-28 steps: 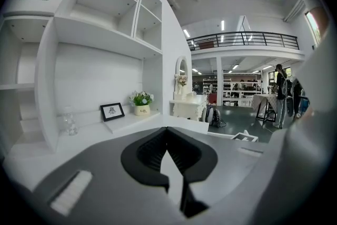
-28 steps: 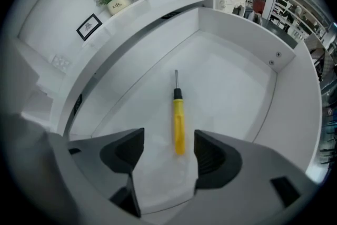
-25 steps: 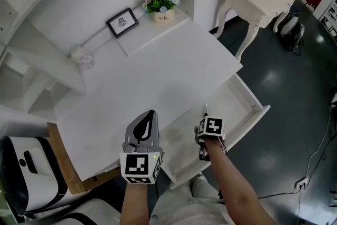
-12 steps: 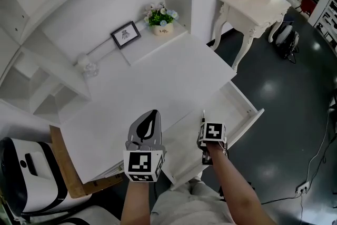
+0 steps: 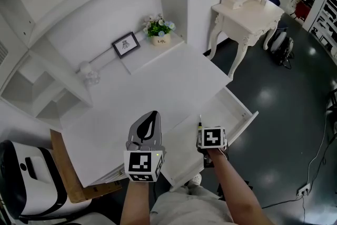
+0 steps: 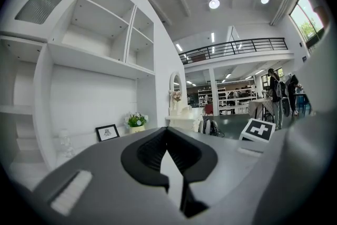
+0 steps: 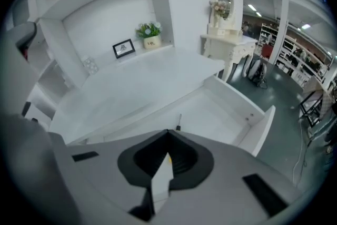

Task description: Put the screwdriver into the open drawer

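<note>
The fingers of the right gripper (image 7: 168, 133) have just been closing and now press flat together with nothing pinched between them. A sliver of yellow shows through their gap, probably the handle lying below. Just past their tips the screwdriver (image 7: 179, 123) rests on the floor of the open drawer (image 7: 239, 108), near its inner left side, with the thin shaft pointing toward the counter (image 5: 158, 87). The left gripper (image 6: 167, 130) hangs level over the counter's front edge, its fingers also together and empty. The screwdriver looks light and stiff, and not fragile. Its slim round metal shaft would be slippery and could roll, so the thicker handle, taken across its middle, is the surer hold. No brand or print on it can be read. Farther off, the flower pot (image 5: 161, 39) carries a short printed word too small to make out. The framed picture (image 5: 125, 43) shows only a dark figure, and the marker cubes (image 5: 212, 137) bear black-and-white squares with no letters.
</note>
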`<control>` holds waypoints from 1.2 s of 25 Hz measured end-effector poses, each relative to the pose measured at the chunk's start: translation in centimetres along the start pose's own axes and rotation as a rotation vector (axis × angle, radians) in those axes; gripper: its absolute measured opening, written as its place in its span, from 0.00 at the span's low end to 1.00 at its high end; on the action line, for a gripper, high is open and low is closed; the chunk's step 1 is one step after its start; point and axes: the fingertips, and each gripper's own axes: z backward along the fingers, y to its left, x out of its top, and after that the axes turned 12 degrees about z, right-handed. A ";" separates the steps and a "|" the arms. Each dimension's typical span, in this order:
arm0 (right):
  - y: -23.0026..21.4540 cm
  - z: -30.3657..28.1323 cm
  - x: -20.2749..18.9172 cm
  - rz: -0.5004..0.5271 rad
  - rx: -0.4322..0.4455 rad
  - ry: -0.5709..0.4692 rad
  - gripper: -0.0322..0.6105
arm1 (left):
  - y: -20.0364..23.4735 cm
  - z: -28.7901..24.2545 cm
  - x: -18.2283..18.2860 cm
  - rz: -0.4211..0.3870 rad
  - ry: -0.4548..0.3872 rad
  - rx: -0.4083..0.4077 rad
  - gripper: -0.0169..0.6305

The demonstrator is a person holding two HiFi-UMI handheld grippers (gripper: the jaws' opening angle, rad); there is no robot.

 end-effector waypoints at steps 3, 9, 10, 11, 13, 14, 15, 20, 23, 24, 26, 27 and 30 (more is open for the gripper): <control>0.0 1.5 0.9 0.019 -0.012 -0.045 0.06 | -0.2 0.3 0.6 -0.003 -0.014 -0.003 0.04; -0.4 4.7 2.6 0.050 -0.032 -0.149 0.06 | -0.8 0.8 1.5 -0.009 -0.039 -0.010 0.04; -0.6 5.3 2.9 0.057 -0.036 -0.169 0.06 | -0.9 0.9 1.7 -0.010 -0.044 -0.010 0.04; -0.7 5.9 3.2 0.066 -0.039 -0.190 0.06 | -1.1 1.0 1.8 -0.011 -0.048 -0.011 0.04; -1.0 7.2 3.8 0.080 -0.043 -0.234 0.06 | -1.4 1.2 2.2 -0.014 -0.058 -0.014 0.04; -1.2 7.9 4.2 0.082 -0.045 -0.258 0.06 | -1.5 1.2 2.3 -0.016 -0.063 -0.015 0.04; -1.4 8.6 4.5 0.081 -0.048 -0.283 0.06 | -1.7 1.3 2.5 -0.018 -0.066 -0.017 0.04; -2.6 12.2 5.7 0.071 -0.072 -0.392 0.06 | -2.5 1.8 3.4 -0.033 -0.087 -0.027 0.04; -3.2 14.2 6.5 0.084 -0.078 -0.467 0.06 | -2.8 2.0 4.0 -0.040 -0.101 -0.030 0.04; -3.3 14.9 6.8 0.093 -0.077 -0.495 0.06 | -3.0 2.1 4.2 -0.042 -0.104 -0.031 0.04; -3.4 16.4 7.5 0.113 -0.076 -0.551 0.06 | -3.3 2.3 4.5 -0.047 -0.111 -0.034 0.04; -3.5 17.1 7.8 0.124 -0.078 -0.578 0.06 | -3.4 2.4 4.7 -0.049 -0.115 -0.036 0.04; -3.7 19.4 8.8 0.164 -0.083 -0.660 0.06 | -3.8 2.6 5.2 -0.056 -0.127 -0.040 0.04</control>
